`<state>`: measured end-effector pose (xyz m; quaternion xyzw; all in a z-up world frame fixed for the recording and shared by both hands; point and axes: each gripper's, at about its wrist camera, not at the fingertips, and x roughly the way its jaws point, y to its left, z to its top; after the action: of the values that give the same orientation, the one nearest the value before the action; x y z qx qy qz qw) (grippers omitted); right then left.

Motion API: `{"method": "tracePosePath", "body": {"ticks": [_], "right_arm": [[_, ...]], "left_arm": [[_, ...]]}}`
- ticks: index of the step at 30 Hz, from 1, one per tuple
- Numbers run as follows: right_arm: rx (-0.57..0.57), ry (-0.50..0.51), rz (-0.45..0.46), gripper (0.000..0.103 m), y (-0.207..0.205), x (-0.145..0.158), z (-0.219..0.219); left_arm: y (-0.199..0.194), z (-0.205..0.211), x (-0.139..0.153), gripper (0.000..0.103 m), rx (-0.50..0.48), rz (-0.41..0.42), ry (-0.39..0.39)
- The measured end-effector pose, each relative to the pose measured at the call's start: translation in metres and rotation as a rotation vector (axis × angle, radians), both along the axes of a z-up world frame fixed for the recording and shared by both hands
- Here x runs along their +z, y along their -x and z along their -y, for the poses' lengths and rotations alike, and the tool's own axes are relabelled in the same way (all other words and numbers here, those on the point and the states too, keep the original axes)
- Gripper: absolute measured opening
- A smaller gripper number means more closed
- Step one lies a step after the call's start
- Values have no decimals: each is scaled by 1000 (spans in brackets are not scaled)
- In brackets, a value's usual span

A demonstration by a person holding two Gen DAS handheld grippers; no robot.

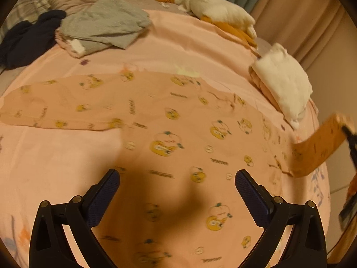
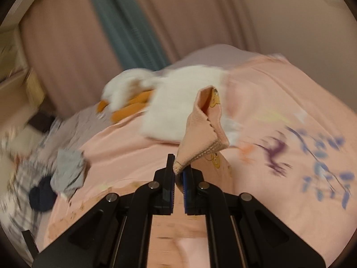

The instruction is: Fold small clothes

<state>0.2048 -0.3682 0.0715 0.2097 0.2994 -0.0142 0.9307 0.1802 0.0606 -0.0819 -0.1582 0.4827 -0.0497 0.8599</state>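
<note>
Peach cartoon-print cotton garment: light, limp. Right tool pinches its ribbed cuff (hem sags beyond); left tool gapes empty above.

The bed is bare through its middle strip beyond the spread pink garment, while grey clothes crowd the far-left corner and white piles line the right edge.

Warm, dim indoor light tinted both views orange-pink. A broad soft shadow lay on the printed garment between the left gripper's fingers. Motion blur smeared the right wrist view, especially its left edge. Fisheye distortion curved the edges, with dark vignetted corners.
</note>
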Motion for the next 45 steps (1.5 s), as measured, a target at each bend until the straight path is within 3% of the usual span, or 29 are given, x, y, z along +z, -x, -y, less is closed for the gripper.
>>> {"method": "tracePosePath", "body": {"ticks": [3,6,14,18,20,21,22,23,24,26,29,31,33,35,38,41,45], "right_arm": [[95,124,9,6,-18,16,-83],[173,221,1,6,-35,10,-149],[467,515,-99,8,-44,-77,-316],[584,583,-179,12,-43,-118,-359],[658,550,-224,27,-41,-130,-367],[681,521,-227,30,-41,-132,-369],[710,481,-228,39,-39,-130,-362],[734,446,-232,55,-36,-128,-355],[752,413,-227,60,-33,-125,-349],[785,331,-179,61,-19,-116,-327],[719,240,-147,61,-9,-105,-280],[649,145,-160,60,-9,-106,-239],[579,108,-173,52,-9,-114,-206],[510,101,-206,31,-14,-127,-178],[454,80,-237,25,-19,-144,-154],[416,67,-248,25,-25,-158,-139],[364,46,-295,22,-32,-178,-116]], "left_arm": [[7,-25,5,103,26,10,9],[13,-54,5,103,66,15,15],[23,-116,-11,103,180,-19,19],[22,-128,-17,103,209,-36,25],[22,-129,-18,103,209,-38,30],[19,-128,-18,103,205,-39,33],[18,-126,-18,103,198,-38,36],[15,-122,-16,103,188,-32,38],[14,-120,-16,103,178,-25,39],[8,-109,-11,103,146,-4,42],[-7,-87,-6,103,87,21,68],[-19,-71,-3,102,49,36,89],[-34,-51,-2,97,4,53,104],[-51,-28,-4,67,-48,64,109],[-75,4,-15,37,-108,46,96],[-89,25,-30,32,-131,43,52],[-98,25,-59,32,-86,-15,-44]]}}
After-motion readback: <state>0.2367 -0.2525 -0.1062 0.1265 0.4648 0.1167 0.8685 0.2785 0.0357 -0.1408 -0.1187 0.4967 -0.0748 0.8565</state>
